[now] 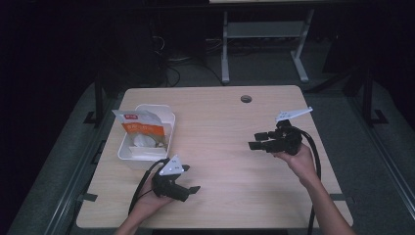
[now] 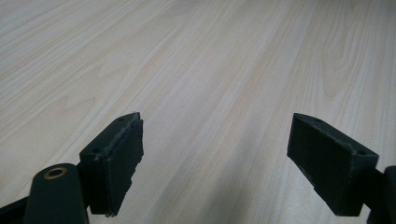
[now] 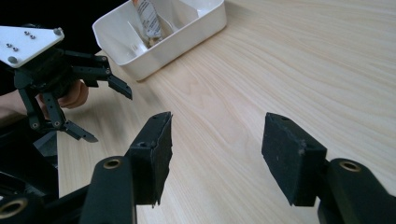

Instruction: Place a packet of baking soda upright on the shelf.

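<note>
Left tool (image 1: 188, 178): nearest the person, just below the near end of the white bin (image 1: 128, 152); jaws wide, nothing between them; bare counter (image 2: 224, 70) ahead in the left gripper view.

Right tool (image 1: 255, 139): well to the right of the bin, over open counter; jaws spread fairly wide, nothing held, pointed toward the bin.

White bin: at the left side of the counter, a little beyond the left tool; rim clear of both tools.

Pouch (image 1: 139, 125): orange and white, standing in the far part of the bin, leaning against its wall, top above the rim.

Smaller contents: pale pieces low in the bin beside the pouch; too dim to name.

Step in hand (judged): reach of the right tool across toward the bin, probably for the pouch.

Doing it well: jaws kept wide until either side of the pouch top; approach from above the rim, not through the wall; left tool ready to steady the bin against sliding; squeeze only once the pads straddle the pouch squarely.

Risk: thin pouch folding or slipping under an off-centre pinch.
</note>
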Available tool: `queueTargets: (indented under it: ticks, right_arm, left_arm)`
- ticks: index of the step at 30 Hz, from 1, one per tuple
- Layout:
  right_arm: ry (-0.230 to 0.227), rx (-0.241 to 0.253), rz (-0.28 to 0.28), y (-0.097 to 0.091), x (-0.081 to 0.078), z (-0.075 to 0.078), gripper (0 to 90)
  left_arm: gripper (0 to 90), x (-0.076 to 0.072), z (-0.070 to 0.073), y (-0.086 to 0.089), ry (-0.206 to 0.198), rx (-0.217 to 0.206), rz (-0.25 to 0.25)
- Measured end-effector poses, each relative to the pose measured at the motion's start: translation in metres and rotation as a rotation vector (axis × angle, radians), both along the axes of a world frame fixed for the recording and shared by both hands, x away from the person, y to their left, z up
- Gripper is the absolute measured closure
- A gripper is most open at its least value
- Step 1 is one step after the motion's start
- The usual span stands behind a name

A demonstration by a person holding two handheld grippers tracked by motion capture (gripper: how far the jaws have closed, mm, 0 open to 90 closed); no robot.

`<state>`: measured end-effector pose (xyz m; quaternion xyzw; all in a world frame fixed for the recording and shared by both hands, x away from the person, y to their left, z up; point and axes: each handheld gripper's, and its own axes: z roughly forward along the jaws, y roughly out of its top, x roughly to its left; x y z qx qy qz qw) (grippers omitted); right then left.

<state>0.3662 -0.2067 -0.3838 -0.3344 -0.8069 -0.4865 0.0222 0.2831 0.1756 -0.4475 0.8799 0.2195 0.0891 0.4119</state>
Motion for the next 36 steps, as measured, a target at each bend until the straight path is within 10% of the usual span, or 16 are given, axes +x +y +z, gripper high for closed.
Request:
queueTargets:
  ticks: [36]
  right_arm:
    - [0.062, -0.002, -0.061, -0.041, -0.038, -0.033, 38.2]
  left_arm:
    - [17.6, 0.000, 0.000, -0.001, -0.003, -0.009, 0.006]
